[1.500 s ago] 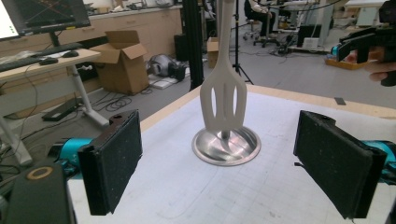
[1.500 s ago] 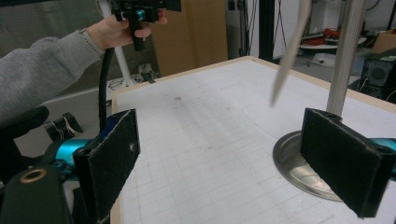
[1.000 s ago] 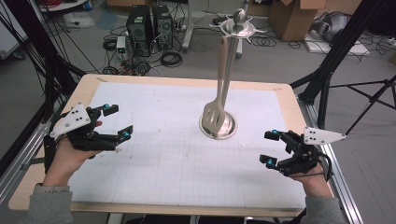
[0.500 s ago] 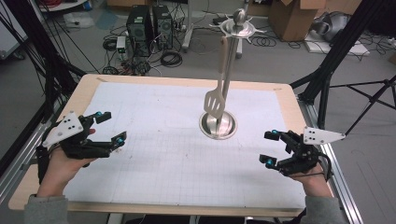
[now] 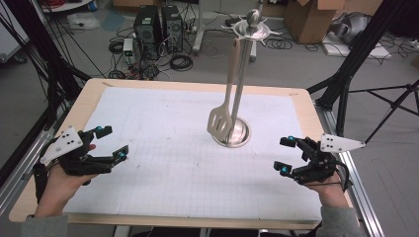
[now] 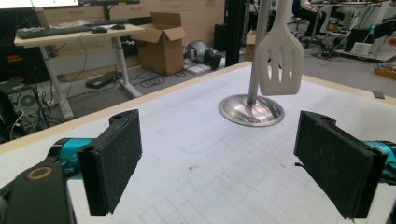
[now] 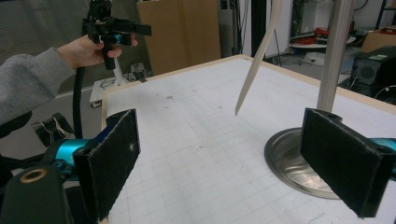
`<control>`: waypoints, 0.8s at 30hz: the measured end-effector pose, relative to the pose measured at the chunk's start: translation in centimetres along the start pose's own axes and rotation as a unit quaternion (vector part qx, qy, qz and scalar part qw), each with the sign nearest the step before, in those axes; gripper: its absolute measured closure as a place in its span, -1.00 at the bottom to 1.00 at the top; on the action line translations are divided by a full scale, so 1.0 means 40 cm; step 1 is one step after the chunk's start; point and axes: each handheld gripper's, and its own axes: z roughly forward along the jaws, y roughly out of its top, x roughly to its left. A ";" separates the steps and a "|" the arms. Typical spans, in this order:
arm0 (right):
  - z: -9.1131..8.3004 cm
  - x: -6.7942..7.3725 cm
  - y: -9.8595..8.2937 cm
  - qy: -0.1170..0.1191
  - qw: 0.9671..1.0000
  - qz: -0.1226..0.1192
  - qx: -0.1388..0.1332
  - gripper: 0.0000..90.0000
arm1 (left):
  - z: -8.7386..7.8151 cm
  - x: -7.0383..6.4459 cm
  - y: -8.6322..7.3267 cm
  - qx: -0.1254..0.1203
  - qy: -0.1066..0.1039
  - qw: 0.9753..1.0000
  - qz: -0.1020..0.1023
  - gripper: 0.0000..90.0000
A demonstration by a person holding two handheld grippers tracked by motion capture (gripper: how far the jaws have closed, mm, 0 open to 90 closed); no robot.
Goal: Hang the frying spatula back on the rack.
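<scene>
My left hand-held gripper (image 5: 109, 144) sits at the lower left of the high view and my right hand-held gripper (image 5: 285, 155) at the lower right, both with jaws spread wide and holding nothing. Between them, just above the centre of the frame, the white spatula (image 5: 221, 124) hangs from the metal stand (image 5: 238, 89), its slotted blade just above the stand's round base on the tabletop (image 5: 163, 123).

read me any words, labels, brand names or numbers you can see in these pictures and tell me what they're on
No text can be read in these pictures.
Slotted spatula: no marking visible.
Metal stand: no brand visible.
Grid sheet on the table: printed lines, no numbers visible.
Left tool and right tool: no lettering visible.
Cardboard boxes and computer tower in the background: any print is too small or blurred to read.
</scene>
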 end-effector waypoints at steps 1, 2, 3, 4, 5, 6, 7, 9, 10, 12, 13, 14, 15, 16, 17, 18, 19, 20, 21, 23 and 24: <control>0.000 0.000 0.000 0.001 1.000 0.002 0.001 -0.75 | -0.002 0.001 -0.004 0.002 0.002 1.000 0.000 -0.66; 0.001 0.000 0.000 0.000 1.000 0.001 -0.001 -0.75 | -0.005 0.002 -0.007 0.002 0.005 1.000 -0.003 -0.66; 0.001 -0.002 -0.001 -0.002 1.000 -0.001 0.000 -0.75 | -0.007 0.004 -0.010 0.003 0.006 1.000 -0.001 -0.66; 0.001 -0.002 -0.001 -0.003 1.000 -0.002 -0.001 -0.75 | -0.010 0.004 -0.014 0.002 0.007 1.000 -0.005 -0.66; 0.001 -0.003 -0.002 -0.003 1.000 -0.002 -0.002 -0.75 | -0.012 0.006 -0.016 0.001 0.008 1.000 -0.004 -0.66; 0.001 -0.004 -0.003 -0.005 1.000 0.000 -0.001 -0.75 | -0.015 0.007 -0.019 0.001 0.009 1.000 -0.006 -0.66; 0.002 -0.004 -0.004 -0.006 1.000 0.002 -0.003 -0.75 | -0.017 0.008 -0.021 0.002 0.008 1.000 -0.007 -0.66; 0.003 -0.007 -0.006 -0.007 1.000 -0.001 -0.005 -0.75 | -0.021 0.008 -0.025 -0.001 0.008 1.000 -0.010 -0.67; 0.002 -0.006 -0.007 -0.008 1.000 0.002 -0.002 -0.75 | -0.023 0.009 -0.026 -0.001 0.007 1.000 -0.008 -0.67; 0.002 -0.008 -0.009 -0.013 1.000 -0.003 -0.005 -0.75 | -0.028 0.011 -0.030 -0.007 0.005 1.000 -0.009 -0.67; 0.001 -0.007 -0.009 -0.020 1.000 -0.004 -0.005 -0.75 | -0.032 0.012 -0.032 -0.012 0.005 1.000 -0.005 -0.67; 0.000 -0.008 -0.010 -0.024 1.000 -0.004 -0.008 -0.75 | -0.036 0.014 -0.033 -0.014 0.007 1.000 -0.003 -0.67; -0.002 -0.009 -0.011 -0.027 1.000 -0.002 -0.012 -0.75 | -0.039 0.015 -0.035 -0.018 0.009 1.000 -0.008 -0.67; -0.005 -0.011 -0.012 -0.031 0.999 -0.006 -0.016 -0.75 | -0.042 0.017 -0.036 -0.018 0.011 1.000 -0.010 -0.67; -0.006 -0.012 -0.013 -0.034 0.999 -0.006 -0.019 -0.75 | -0.046 0.020 -0.038 -0.020 0.013 1.000 -0.011 -0.67; -0.008 -0.014 -0.015 -0.037 0.999 -0.006 -0.022 -0.75 | -0.049 0.022 -0.040 -0.023 0.015 1.000 -0.011 -0.67; -0.009 -0.015 -0.016 -0.037 0.999 -0.003 -0.023 -0.75 | -0.052 0.024 -0.042 -0.023 0.019 0.999 -0.013 -0.67; -0.010 -0.017 -0.018 -0.040 0.999 -0.003 -0.023 -0.75 | -0.056 0.028 -0.045 -0.022 0.022 0.999 -0.014 -0.67; -0.010 -0.017 -0.020 -0.040 0.999 -0.001 -0.023 -0.75 | -0.060 0.032 -0.047 -0.021 0.026 0.999 -0.014 -0.67; -0.011 -0.019 -0.023 -0.043 0.999 0.001 -0.021 -0.75 | -0.068 0.039 -0.051 -0.023 0.033 0.999 -0.017 -0.67; -0.011 -0.021 -0.023 -0.043 0.999 -0.001 -0.021 -0.75 | -0.073 0.043 -0.053 -0.023 0.036 0.999 -0.017 -0.67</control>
